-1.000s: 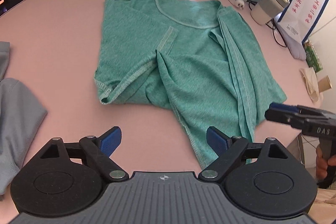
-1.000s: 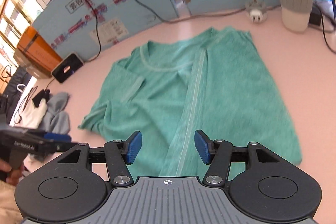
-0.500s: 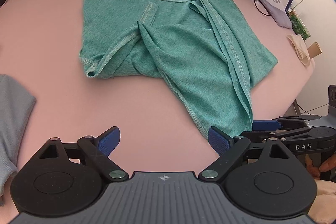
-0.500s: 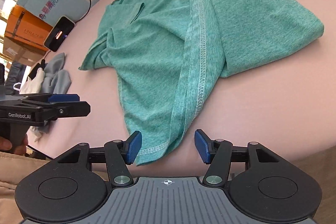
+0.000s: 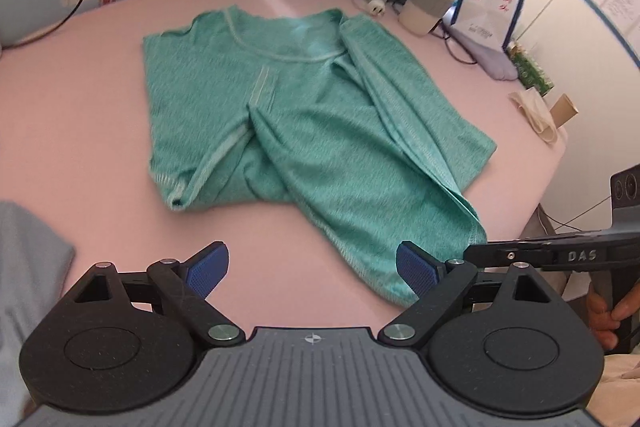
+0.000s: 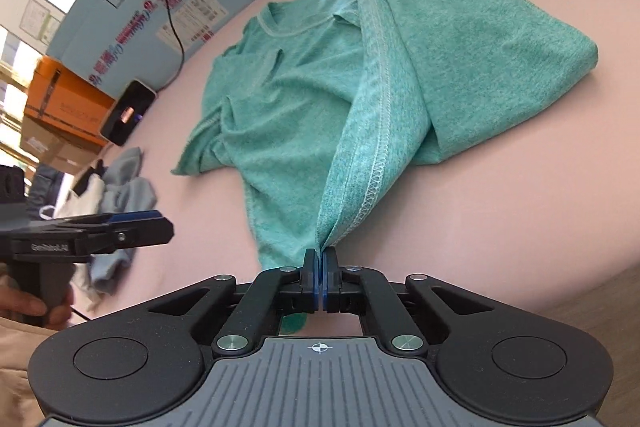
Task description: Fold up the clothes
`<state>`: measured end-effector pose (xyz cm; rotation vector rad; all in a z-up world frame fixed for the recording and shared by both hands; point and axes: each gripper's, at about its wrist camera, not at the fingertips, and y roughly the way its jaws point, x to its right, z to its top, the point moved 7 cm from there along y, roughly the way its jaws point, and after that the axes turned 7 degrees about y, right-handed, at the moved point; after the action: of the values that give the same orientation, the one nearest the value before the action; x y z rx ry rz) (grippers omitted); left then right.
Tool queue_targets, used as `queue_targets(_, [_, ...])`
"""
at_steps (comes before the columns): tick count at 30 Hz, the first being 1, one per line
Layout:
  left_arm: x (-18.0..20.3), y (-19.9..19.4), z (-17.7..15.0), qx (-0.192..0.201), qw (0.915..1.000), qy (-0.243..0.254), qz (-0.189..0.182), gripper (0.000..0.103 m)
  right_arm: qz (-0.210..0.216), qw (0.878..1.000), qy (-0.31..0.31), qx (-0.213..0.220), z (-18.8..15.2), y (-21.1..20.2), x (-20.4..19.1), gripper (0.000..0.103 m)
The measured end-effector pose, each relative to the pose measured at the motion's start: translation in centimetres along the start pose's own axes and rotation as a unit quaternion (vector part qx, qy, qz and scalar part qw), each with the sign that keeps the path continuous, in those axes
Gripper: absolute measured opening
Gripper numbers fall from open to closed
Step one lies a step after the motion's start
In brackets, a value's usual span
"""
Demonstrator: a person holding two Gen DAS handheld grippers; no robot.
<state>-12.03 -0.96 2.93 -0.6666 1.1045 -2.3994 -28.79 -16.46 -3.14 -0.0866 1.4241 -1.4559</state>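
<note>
Right hand-held gripper [image 6: 319,277] hides pinched shirt [image 6: 360,75] hem.

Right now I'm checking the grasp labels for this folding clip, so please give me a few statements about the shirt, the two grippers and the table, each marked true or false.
1. The right gripper is shut on the hem of the green T-shirt. True.
2. The left gripper is clamped on a sleeve. False: its jaws stand wide apart over the pink table with nothing pinched between them.
3. The shirt's neckline lies at the far end from the grippers. True.
4. The shirt is folded into a neat rectangle. False: it lies rumpled, with one side flap folded over.
5. A lidded cup stands on top of the shirt. False: it stands on the table beyond it.
</note>
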Motion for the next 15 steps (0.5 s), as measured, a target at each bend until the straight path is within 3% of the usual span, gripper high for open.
queue_targets(5, [-1.7, -0.5, 3.1, 0.061, 0.9934, 0.091, 0.037, 0.092, 0.099, 0.993, 0.056, 0.033, 3.2, -3.0, -2.0, 0.003])
queue_targets(10, [-3.2, 0.7, 5.1, 0.084, 0.9807, 0.171, 0.044, 0.094, 0.217, 0.969, 0.102, 0.066, 7.4, -7.0, -4.0, 0.003])
queue_targets(12, [-3.1, 1.9, 5.6, 0.088, 0.9771, 0.192, 0.03, 0.094, 0.252, 0.958, 0.117, 0.076, 8.8, -8.2, -4.4, 0.003])
queue_targets(15, [-1.8, 4.0, 5.8, 0.088, 0.97, 0.226, -0.009, 0.094, 0.266, 0.954, 0.107, 0.086, 10.6, -9.1, -5.3, 0.003])
